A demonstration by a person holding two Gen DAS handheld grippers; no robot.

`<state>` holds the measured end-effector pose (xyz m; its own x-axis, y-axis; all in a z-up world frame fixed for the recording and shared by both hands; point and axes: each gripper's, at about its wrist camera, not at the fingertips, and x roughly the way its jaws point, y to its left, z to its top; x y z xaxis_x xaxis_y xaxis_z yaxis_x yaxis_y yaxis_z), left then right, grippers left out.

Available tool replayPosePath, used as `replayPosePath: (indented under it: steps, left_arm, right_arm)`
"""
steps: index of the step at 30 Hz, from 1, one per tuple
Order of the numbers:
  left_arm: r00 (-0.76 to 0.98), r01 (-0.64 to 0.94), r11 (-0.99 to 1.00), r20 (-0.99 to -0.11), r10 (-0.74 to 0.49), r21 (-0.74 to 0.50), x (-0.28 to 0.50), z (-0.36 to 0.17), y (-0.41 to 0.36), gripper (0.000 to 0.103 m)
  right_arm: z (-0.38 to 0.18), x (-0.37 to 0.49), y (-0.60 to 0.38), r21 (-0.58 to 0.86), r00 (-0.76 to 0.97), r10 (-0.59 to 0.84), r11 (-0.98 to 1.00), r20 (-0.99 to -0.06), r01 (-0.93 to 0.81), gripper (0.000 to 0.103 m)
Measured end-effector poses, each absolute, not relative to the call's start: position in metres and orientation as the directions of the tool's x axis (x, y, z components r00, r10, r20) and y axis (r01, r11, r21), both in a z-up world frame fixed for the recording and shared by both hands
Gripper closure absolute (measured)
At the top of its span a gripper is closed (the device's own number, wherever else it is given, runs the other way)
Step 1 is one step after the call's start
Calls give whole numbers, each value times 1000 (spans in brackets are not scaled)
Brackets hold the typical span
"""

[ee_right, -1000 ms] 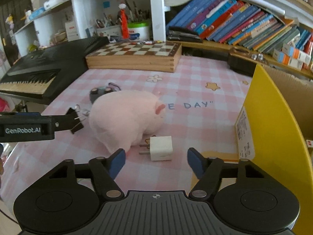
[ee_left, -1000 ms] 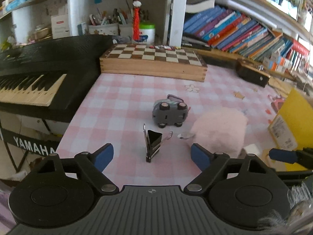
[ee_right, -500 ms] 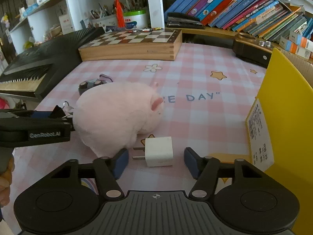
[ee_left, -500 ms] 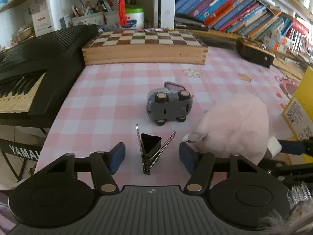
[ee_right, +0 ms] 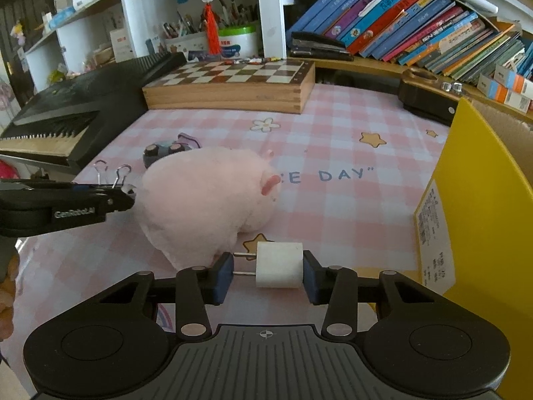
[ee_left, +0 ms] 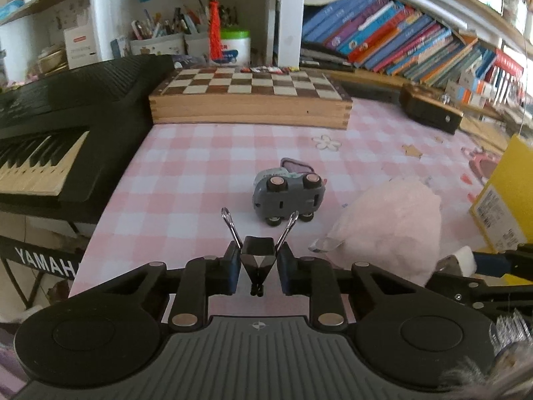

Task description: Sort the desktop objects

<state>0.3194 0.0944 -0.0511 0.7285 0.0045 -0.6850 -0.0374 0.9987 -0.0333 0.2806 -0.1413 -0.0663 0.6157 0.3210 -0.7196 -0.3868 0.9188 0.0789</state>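
A black binder clip (ee_left: 258,250) with its wire handles up sits between the pads of my left gripper (ee_left: 258,266), whose jaws are closing tight on it. My right gripper (ee_right: 266,268) is closing on a white charger plug (ee_right: 279,265): one pad meets the prongs, the other the body. Between the two stands a pink plush pig (ee_right: 206,206) on the checked cloth. A grey toy car (ee_left: 288,196) lies on its side just beyond the clip. In the right wrist view the left gripper (ee_right: 123,196) shows at the left with the clip's handles (ee_right: 113,173) sticking up.
A yellow box (ee_right: 483,216) stands at the right edge. A wooden chess board (ee_left: 250,100) lies at the back, a black keyboard (ee_left: 50,126) along the left, a dark case (ee_left: 429,113) at back right. Shelves of books rise behind.
Both grippers closed from wide apart: the left pads came in onto the binder clip, the right pads onto the charger plug. Neither hand shifted much.
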Motion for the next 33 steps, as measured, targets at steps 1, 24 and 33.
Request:
replayPosePath:
  steps: [1, 24, 33]
  left_arm:
    - [733, -43, 998, -680, 1, -45, 315, -49, 95, 82]
    - [807, -49, 979, -585, -78, -198, 208, -5, 93, 82]
    - [812, 0, 978, -571, -121, -207, 169, 1, 90, 82]
  right_arm:
    - [-65, 279, -142, 78, 619, 322, 919, -716, -387, 61]
    - [-27, 216, -161, 76, 659, 347, 912, -667, -403, 60]
    - [-16, 182, -166, 89, 650, 356, 910, -671, -406, 60]
